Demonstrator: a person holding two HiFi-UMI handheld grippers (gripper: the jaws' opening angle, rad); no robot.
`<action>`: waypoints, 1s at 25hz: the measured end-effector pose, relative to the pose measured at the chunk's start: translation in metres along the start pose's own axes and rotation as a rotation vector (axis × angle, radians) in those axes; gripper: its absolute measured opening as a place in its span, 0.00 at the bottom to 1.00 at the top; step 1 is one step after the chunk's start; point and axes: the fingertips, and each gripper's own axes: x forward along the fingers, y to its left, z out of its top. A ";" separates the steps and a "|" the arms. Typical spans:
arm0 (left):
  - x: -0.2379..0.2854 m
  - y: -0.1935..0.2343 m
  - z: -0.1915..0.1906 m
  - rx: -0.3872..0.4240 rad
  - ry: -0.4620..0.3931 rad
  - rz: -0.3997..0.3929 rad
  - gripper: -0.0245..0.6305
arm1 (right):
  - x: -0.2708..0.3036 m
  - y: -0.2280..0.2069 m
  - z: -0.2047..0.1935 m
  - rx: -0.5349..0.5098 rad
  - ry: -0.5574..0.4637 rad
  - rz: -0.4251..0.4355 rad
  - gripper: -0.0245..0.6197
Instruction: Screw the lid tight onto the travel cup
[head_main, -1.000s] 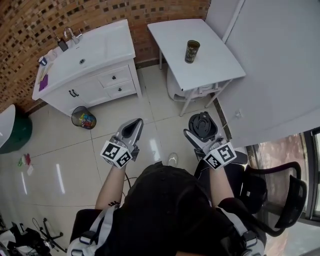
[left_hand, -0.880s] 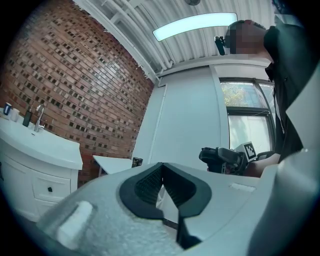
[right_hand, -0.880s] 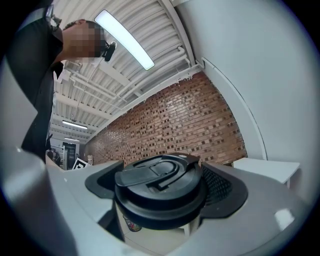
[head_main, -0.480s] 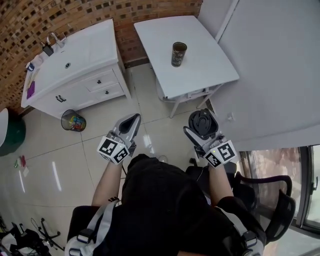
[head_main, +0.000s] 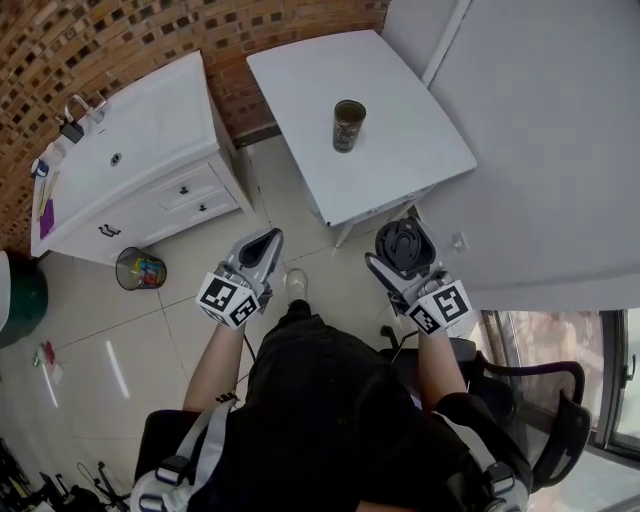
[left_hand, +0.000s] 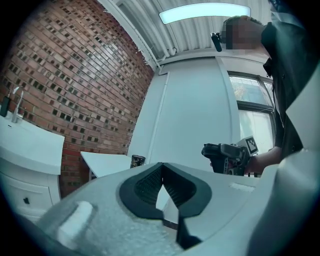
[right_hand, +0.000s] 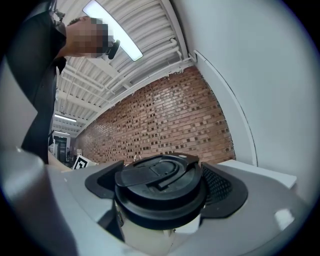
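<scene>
Black lid (right_hand: 159, 187) sat clamped flat in the right gripper (head_main: 404, 252), top up, likely ready to seat. Left gripper (head_main: 262, 248) was fully closed, empty, probably free to brace. Travel cup (head_main: 348, 125) stood upright at 12 o'clock on white table (head_main: 420, 150), well apart.

i see matt black plastic on the lid (right_hand: 159, 186), ribbed black rubbery pads (right_hand: 220, 186), grainy pale grey plastic on the left gripper (left_hand: 162, 170) shell, glossy reflective tiles on the floor (head_main: 150, 340), rough red brick wall (head_main: 120, 40), smooth white table (head_main: 400, 140) top
</scene>
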 end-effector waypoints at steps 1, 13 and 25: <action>0.010 0.008 0.004 0.003 0.000 -0.012 0.04 | 0.008 -0.005 0.004 -0.008 -0.002 -0.008 0.78; 0.100 0.090 0.037 0.023 -0.020 -0.088 0.04 | 0.095 -0.071 0.024 -0.042 -0.019 -0.067 0.78; 0.146 0.144 0.050 0.033 0.001 -0.134 0.04 | 0.153 -0.107 0.033 -0.057 -0.025 -0.115 0.78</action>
